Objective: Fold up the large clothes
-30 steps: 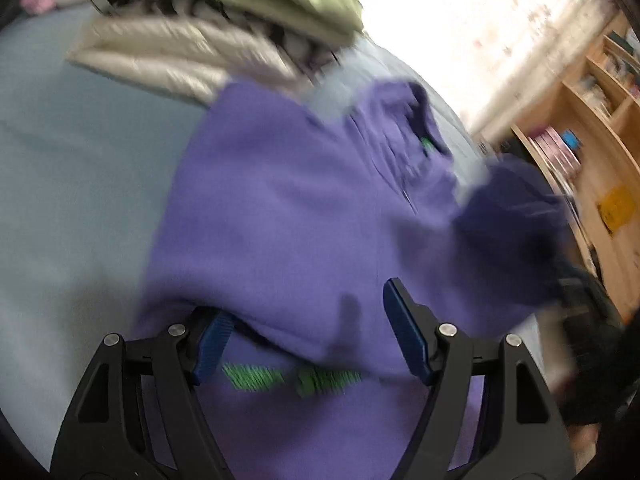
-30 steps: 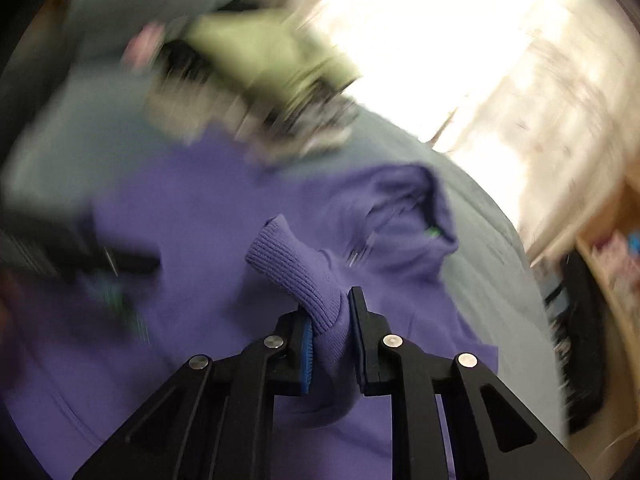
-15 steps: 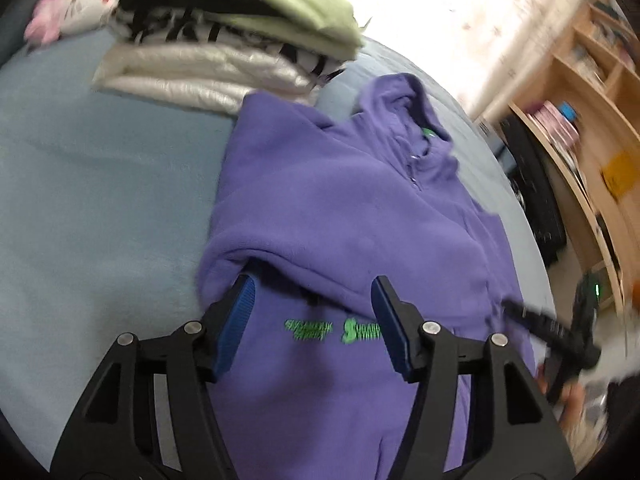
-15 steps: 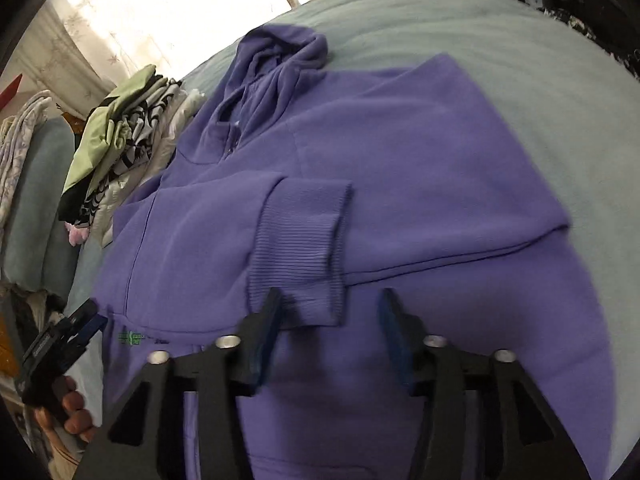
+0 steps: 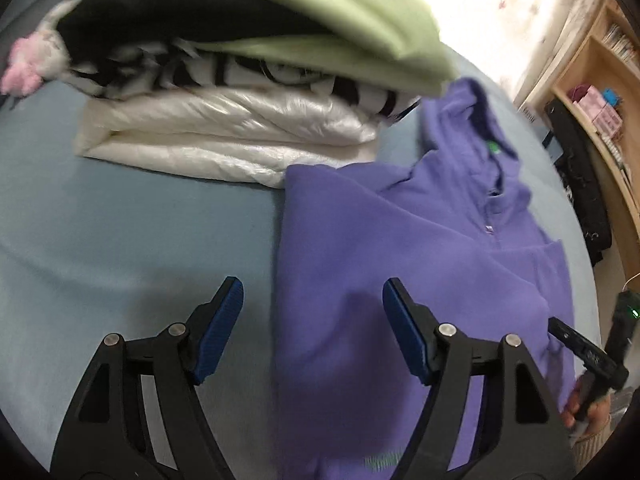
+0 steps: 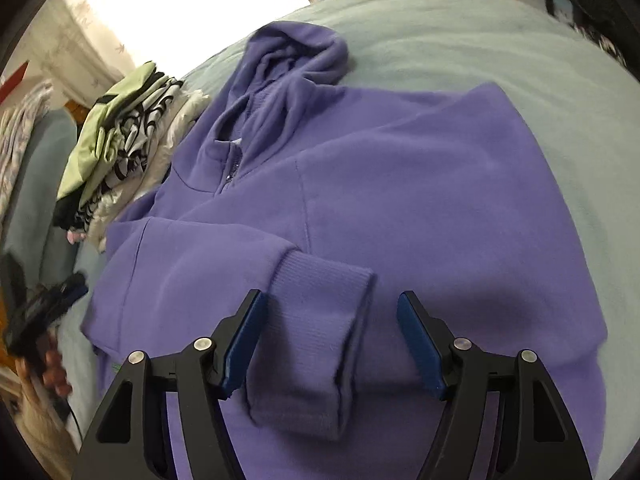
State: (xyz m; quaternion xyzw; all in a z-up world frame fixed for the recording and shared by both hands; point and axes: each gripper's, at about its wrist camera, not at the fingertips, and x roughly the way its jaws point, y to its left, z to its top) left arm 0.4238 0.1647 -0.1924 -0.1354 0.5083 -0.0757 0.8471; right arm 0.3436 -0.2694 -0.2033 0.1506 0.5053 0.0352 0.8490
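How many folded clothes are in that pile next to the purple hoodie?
4 that I can make out: a green one on top, a black one under it, a black-and-white patterned one below, and a shiny white one at the bottom. More may be hidden.

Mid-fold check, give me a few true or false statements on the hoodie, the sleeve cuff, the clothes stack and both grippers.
1. The purple hoodie lies on the blue bed cover. True.
2. The right gripper is clamped on the ribbed cuff. False: its jaws are closing, pads clear of the cuff between them.
3. The left gripper holds nothing. True: jaws opening.
4. The folded clothes stack sits on the hoodie's chest. False: beside its shoulder.
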